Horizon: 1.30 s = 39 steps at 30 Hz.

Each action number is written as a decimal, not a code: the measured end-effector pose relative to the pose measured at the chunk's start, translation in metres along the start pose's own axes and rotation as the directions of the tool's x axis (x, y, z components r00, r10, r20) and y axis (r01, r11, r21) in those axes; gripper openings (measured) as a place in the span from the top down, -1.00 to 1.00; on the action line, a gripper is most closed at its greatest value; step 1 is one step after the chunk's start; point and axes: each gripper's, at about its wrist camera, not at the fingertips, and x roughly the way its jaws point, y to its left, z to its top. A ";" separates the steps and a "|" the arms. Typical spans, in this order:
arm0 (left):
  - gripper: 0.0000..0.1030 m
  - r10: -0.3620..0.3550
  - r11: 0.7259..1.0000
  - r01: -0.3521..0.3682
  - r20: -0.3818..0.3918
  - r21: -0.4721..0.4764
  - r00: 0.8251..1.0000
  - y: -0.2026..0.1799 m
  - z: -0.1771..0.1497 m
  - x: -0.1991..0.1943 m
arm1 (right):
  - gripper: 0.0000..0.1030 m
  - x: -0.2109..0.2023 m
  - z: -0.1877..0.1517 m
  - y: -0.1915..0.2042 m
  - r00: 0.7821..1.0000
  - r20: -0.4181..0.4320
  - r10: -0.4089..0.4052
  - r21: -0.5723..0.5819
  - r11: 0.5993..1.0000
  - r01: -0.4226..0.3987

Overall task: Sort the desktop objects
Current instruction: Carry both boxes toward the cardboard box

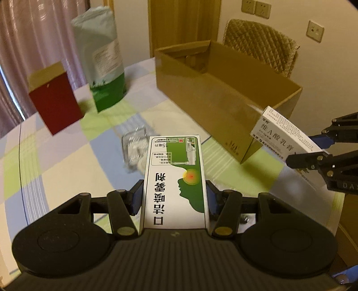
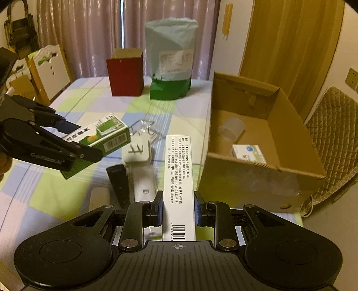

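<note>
Left hand-held gripper (image 1: 174,197) clamps a glossy green-white carton (image 1: 175,179); right hand-held gripper (image 2: 177,207) clamps a slim white carton (image 2: 177,179).

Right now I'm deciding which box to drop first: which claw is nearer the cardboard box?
Right. The right claw sits beside the cardboard box's near wall; the left claw is farther left over the table.

Pinkish-mauve curtains (image 2: 89,33) are hanging behind the far edge of the table (image 2: 67,107), which is wearing a checked cloth of green, blue and cream. A quilted chair (image 1: 264,44) is standing against a cream wall carrying sockets (image 1: 256,9). A wooden door (image 2: 290,44) is glowing amber in warm, dim light.
</note>
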 end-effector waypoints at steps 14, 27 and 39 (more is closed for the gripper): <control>0.01 -0.038 0.998 0.034 0.071 0.051 0.997 -0.024 0.043 -0.002 | 0.51 -0.033 0.023 -0.017 0.995 0.098 -0.023 0.000 1.000 0.023; 0.01 -0.071 0.993 0.061 0.109 0.100 0.991 -0.059 0.087 0.013 | 0.51 -0.040 0.041 -0.070 0.987 0.133 -0.087 0.040 0.996 0.083; 0.01 -0.097 0.989 0.080 0.139 0.121 0.986 -0.091 0.142 0.043 | 0.51 -0.024 0.059 -0.136 0.984 0.133 -0.116 0.077 0.991 0.107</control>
